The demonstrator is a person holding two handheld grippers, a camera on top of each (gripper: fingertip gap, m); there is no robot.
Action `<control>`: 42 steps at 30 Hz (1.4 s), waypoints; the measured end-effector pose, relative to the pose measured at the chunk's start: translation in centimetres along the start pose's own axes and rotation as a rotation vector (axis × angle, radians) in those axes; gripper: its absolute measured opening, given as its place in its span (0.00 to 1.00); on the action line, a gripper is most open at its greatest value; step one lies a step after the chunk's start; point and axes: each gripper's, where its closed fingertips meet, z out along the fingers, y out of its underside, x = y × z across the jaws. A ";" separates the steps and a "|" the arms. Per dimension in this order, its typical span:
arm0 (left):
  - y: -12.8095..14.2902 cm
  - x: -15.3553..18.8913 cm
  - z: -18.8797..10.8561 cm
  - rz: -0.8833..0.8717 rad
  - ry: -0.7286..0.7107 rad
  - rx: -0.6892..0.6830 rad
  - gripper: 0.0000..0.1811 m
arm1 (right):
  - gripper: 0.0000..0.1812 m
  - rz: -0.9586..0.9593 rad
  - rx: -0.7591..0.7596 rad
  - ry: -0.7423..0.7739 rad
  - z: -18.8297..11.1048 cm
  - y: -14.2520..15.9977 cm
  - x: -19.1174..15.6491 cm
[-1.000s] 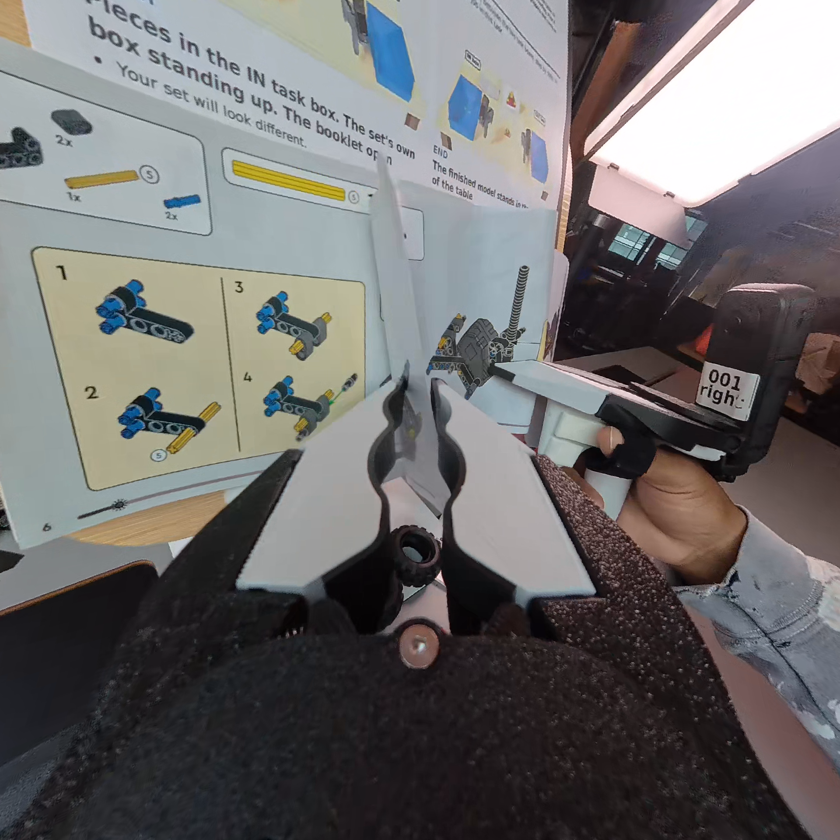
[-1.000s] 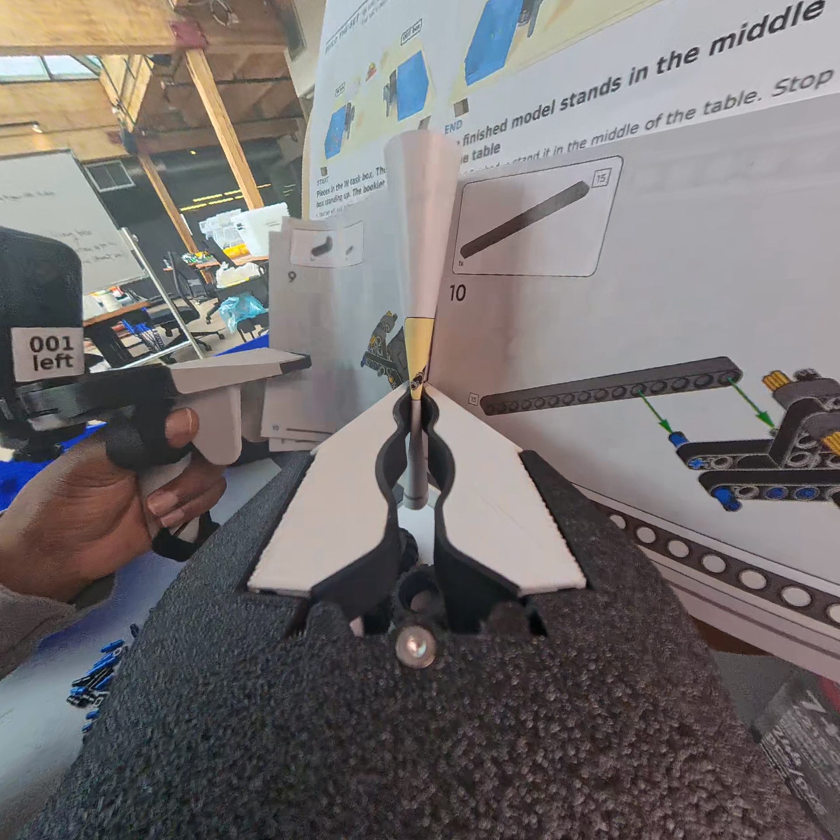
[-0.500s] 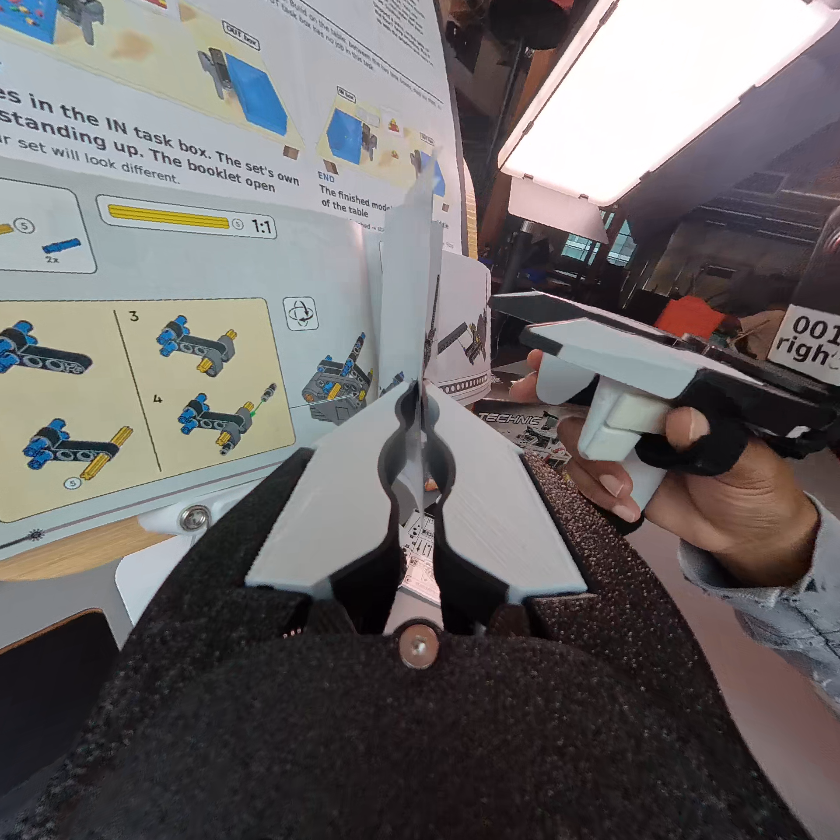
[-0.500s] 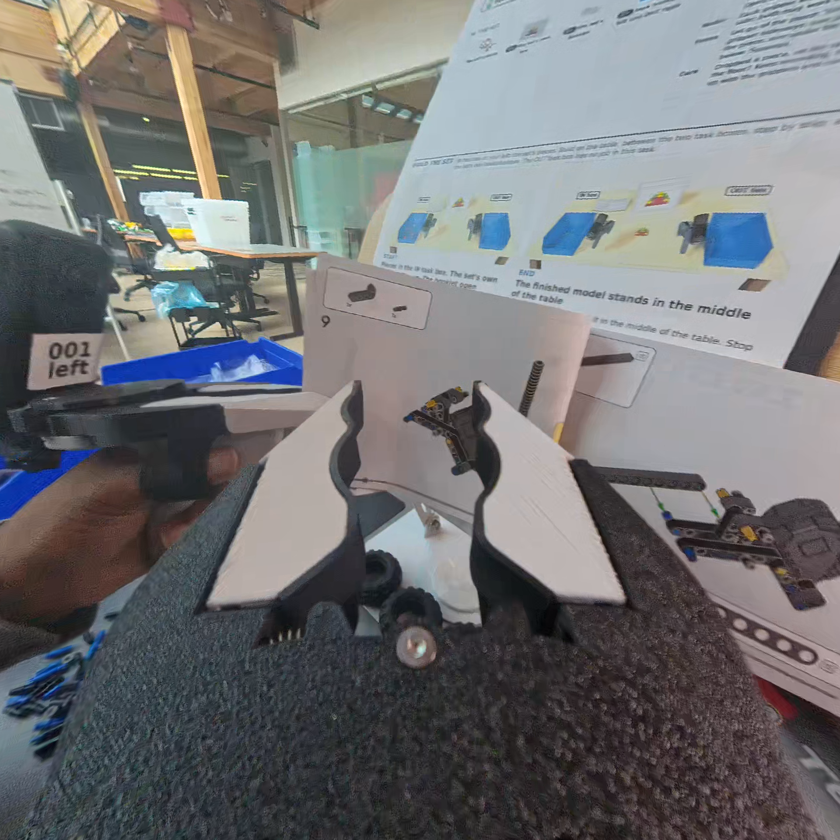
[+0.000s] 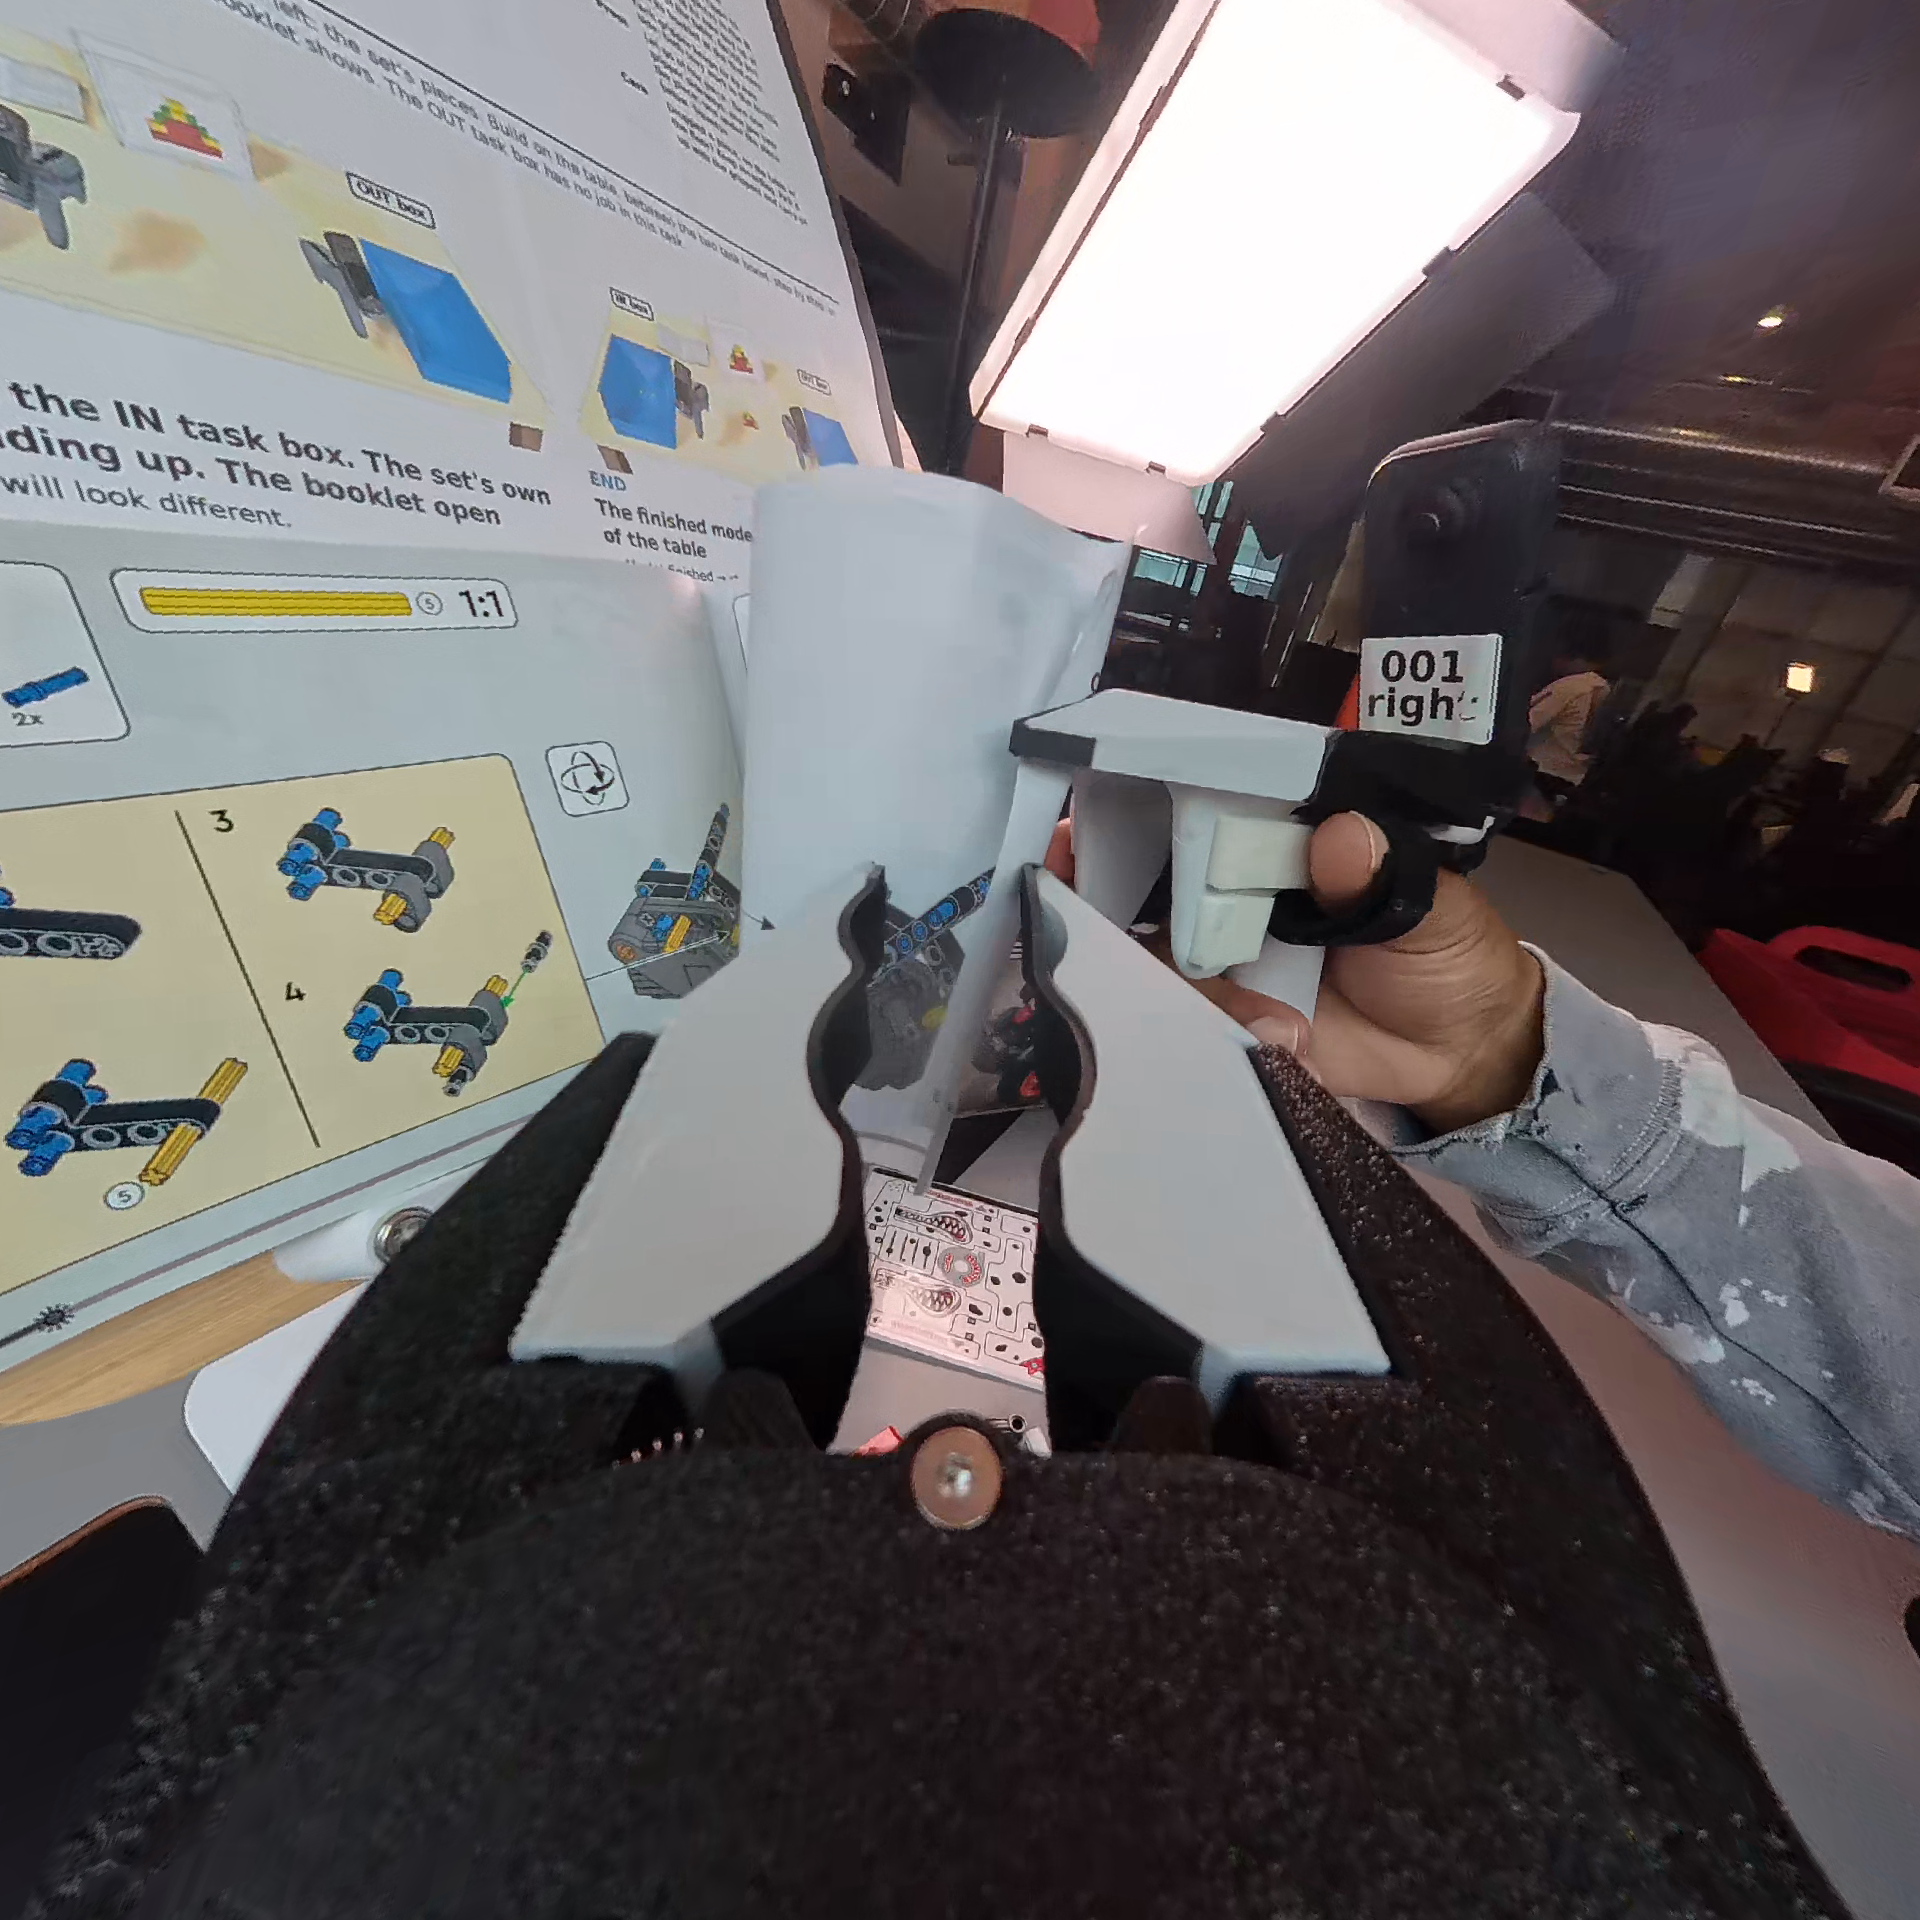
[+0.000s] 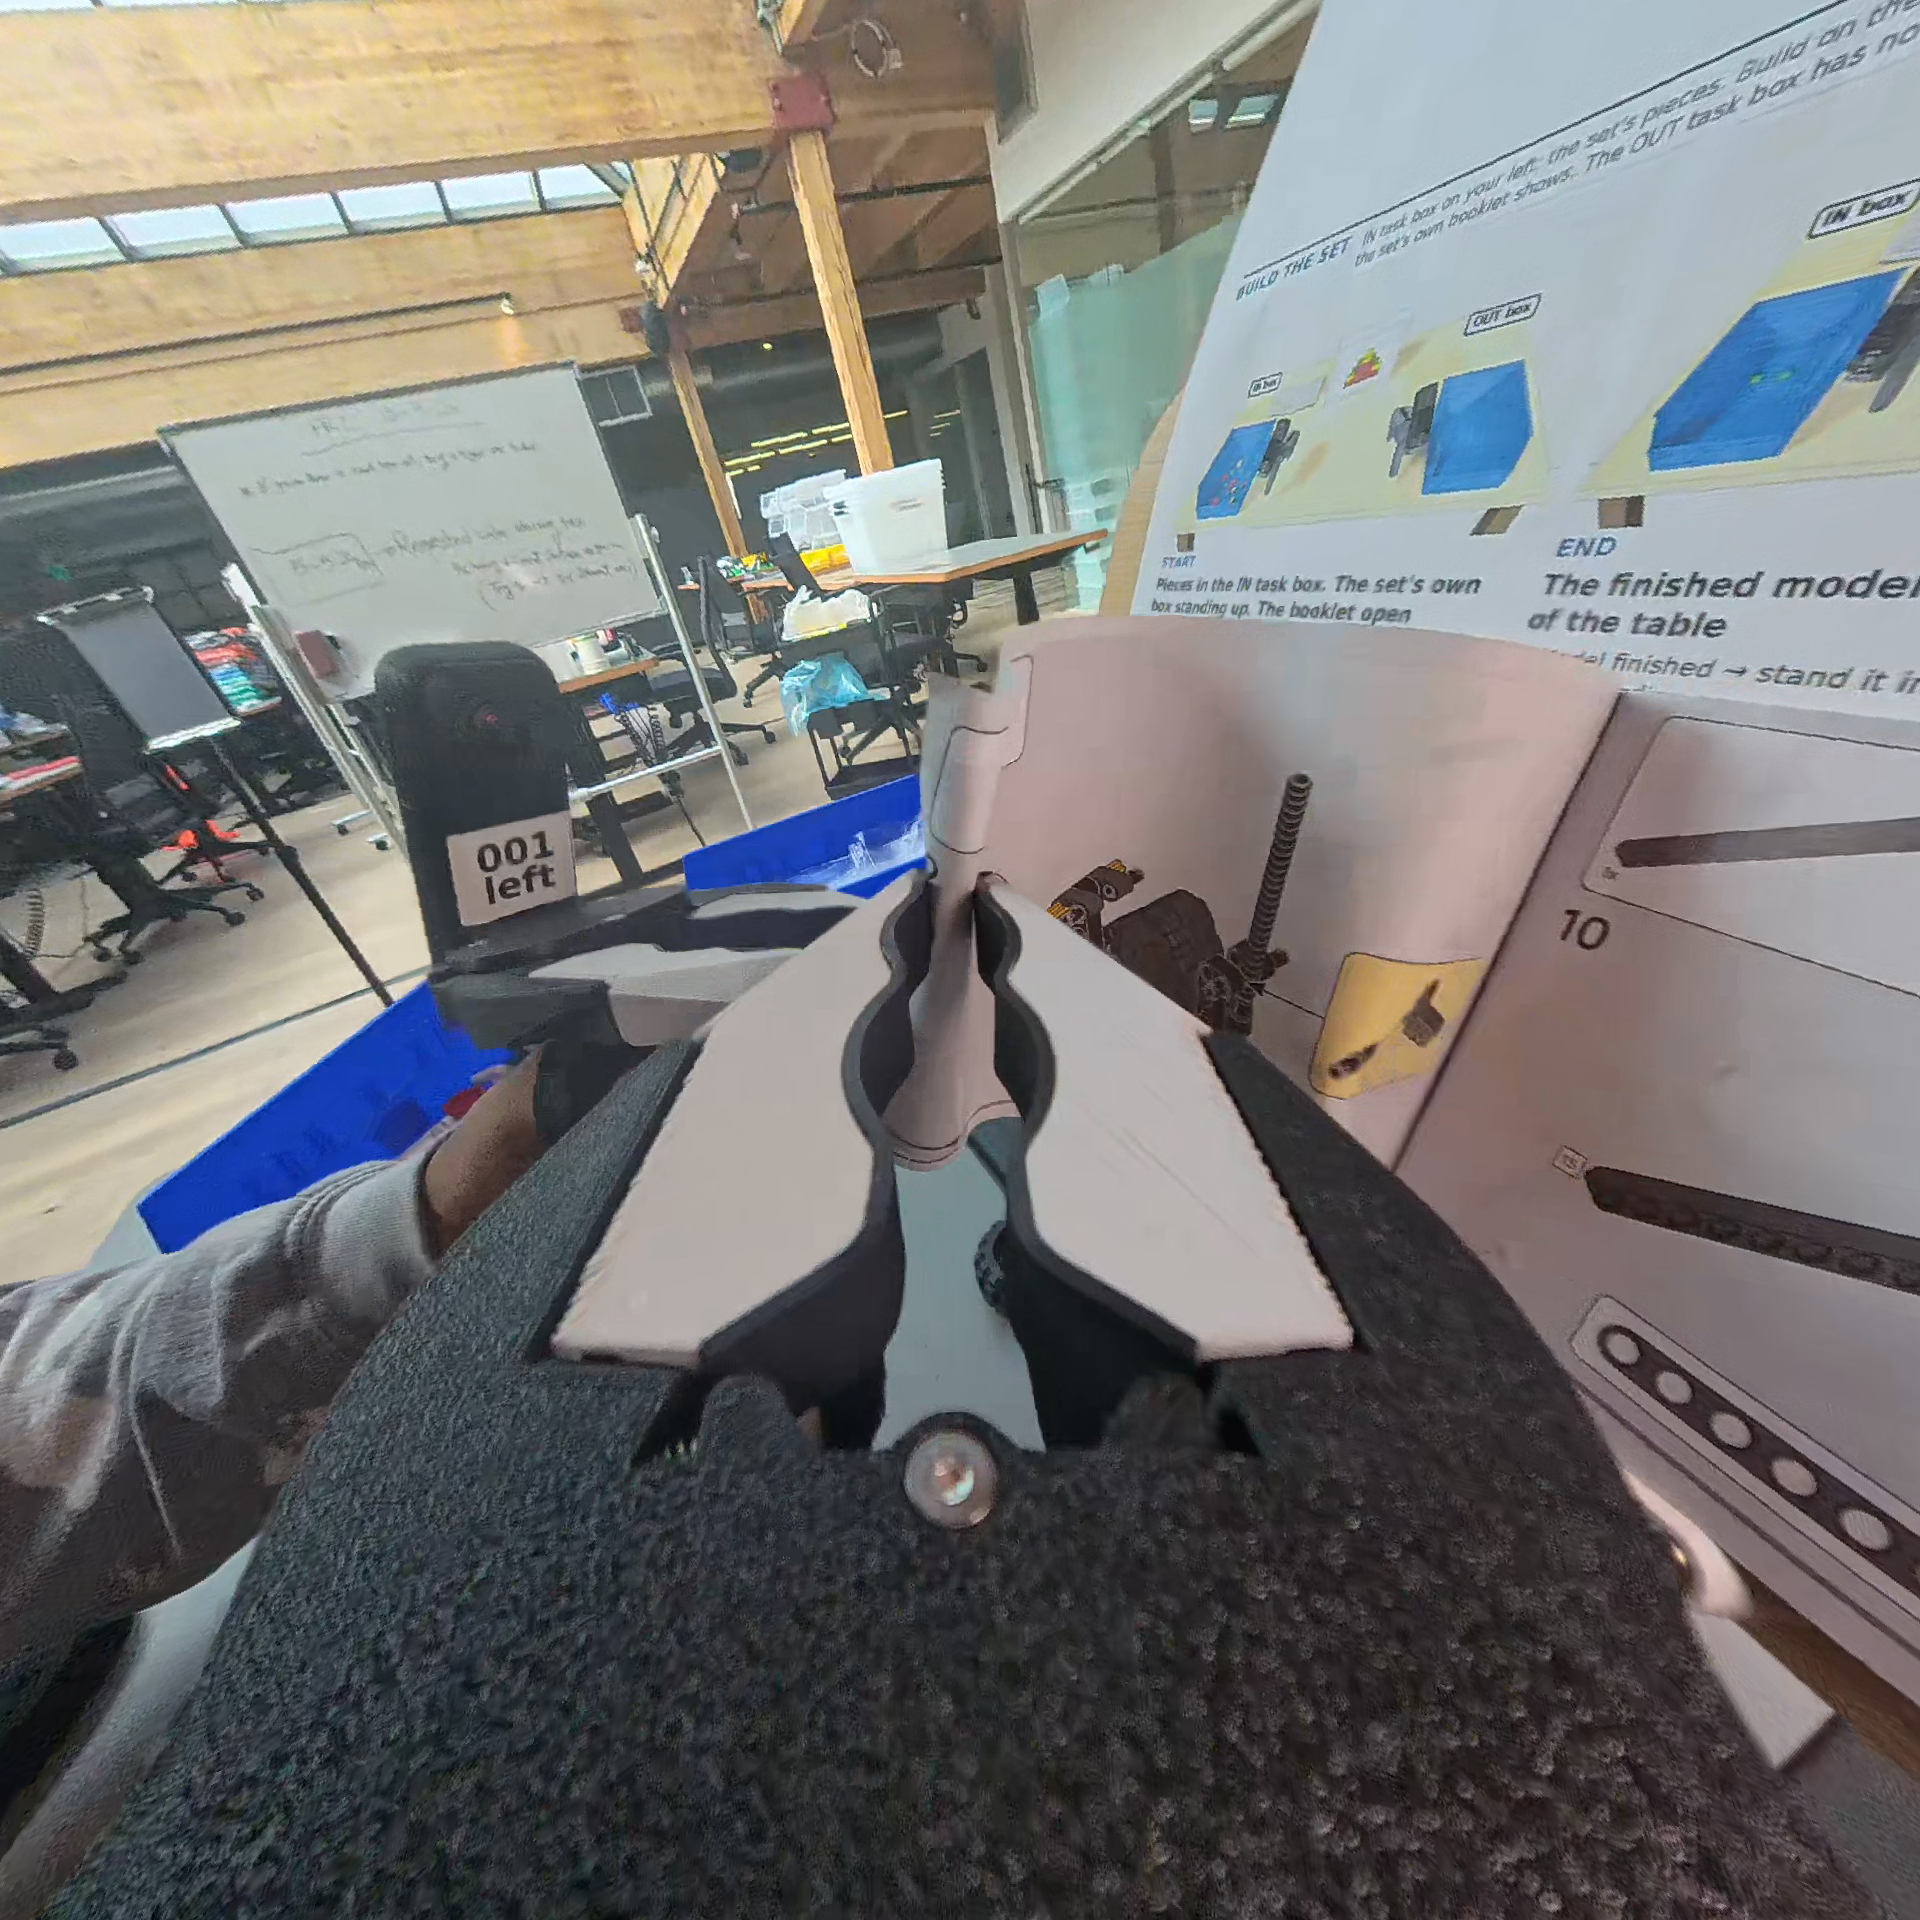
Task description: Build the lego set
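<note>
A person works through the instruction booklet [image 5: 436,935] of a lego set, one handheld gripper in each hand. The booklet stands open and upright against a printed task sheet [image 5: 416,260].

The left wrist view alone shows the early-step pages with blue, black and yellow parts, a lit lamp panel [image 5: 1278,208] overhead, and a sticker sheet [image 5: 951,1278] lying flat below the fingers. There the left gripper [image 5: 951,894] stands partly open, a loose page [image 5: 914,675] rising through its gap; whether either finger touches the paper cannot be told.

The right wrist view alone shows the later pages with long black beams, two blue bins [image 6: 343,1101] to the left, a whiteboard [image 6: 416,509] and office chairs across the room. In it the right gripper [image 6: 951,899] is pinched nearly closed on the curled edge of that page [image 6: 961,831], fingertips [image 6: 1013,914] pressing the sheet.

Each view catches the other gripper held level, pistol-style, by a hand [image 5: 1413,997] in a pale mottled sleeve [image 5: 1683,1226]. Counted: two grippers, one booklet, one task sheet, one sticker sheet.
</note>
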 end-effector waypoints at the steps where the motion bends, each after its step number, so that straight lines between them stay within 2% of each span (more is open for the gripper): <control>1: -0.3 -0.1 -0.2 -0.004 0.011 0.004 0.14 | 0.04 0.008 0.013 -0.028 -0.2 -0.2 -0.2; 4: -0.3 0.1 -0.2 -0.059 0.080 -0.029 0.15 | 0.04 0.006 0.028 -0.090 -0.5 -0.6 -0.7; 7: 0.0 0.7 0.1 -0.162 0.179 -0.070 0.17 | 0.09 0.010 0.032 -0.158 -0.6 -0.8 -1.5; 13: -1.0 0.3 0.0 -0.313 0.287 -0.014 0.28 | 0.05 0.023 0.053 -0.220 -1.0 -1.0 -2.0; 15: -1.0 1.1 0.1 -0.338 0.363 -0.023 0.28 | 0.03 0.022 0.054 -0.235 -1.1 -0.9 -2.1; 17: -1.0 2.2 0.0 -0.349 0.431 -0.037 0.26 | 0.03 0.037 0.064 -0.249 -1.3 -1.0 -2.1; 23: 0.7 2.6 -0.4 -0.270 0.410 -0.113 0.04 | 0.04 0.073 0.096 -0.245 -2.6 -1.6 -0.9; 28: 1.8 3.5 -0.6 -0.226 0.408 -0.170 0.09 | 0.03 0.080 0.095 -0.238 -2.6 -1.3 -0.7; 29: 2.0 3.7 -0.5 -0.215 0.405 -0.183 0.08 | 0.03 0.080 0.096 -0.239 -2.6 -1.3 -0.7; 31: 2.4 3.8 -0.5 -0.198 0.398 -0.203 0.00 | 0.03 0.082 0.096 -0.244 -2.5 -1.3 -0.9; 32: 2.4 3.8 -0.5 -0.187 0.391 -0.203 0.00 | 0.03 0.080 0.095 -0.246 -2.5 -1.3 -0.9; 37: 0.3 3.7 -1.9 -0.264 0.437 -0.096 0.00 | 0.03 0.062 0.069 -0.236 -3.5 -1.1 -0.5; 42: 0.8 3.3 -3.1 -0.310 0.451 -0.070 0.00 | 0.03 0.023 -0.028 -0.250 -4.6 1.4 -0.6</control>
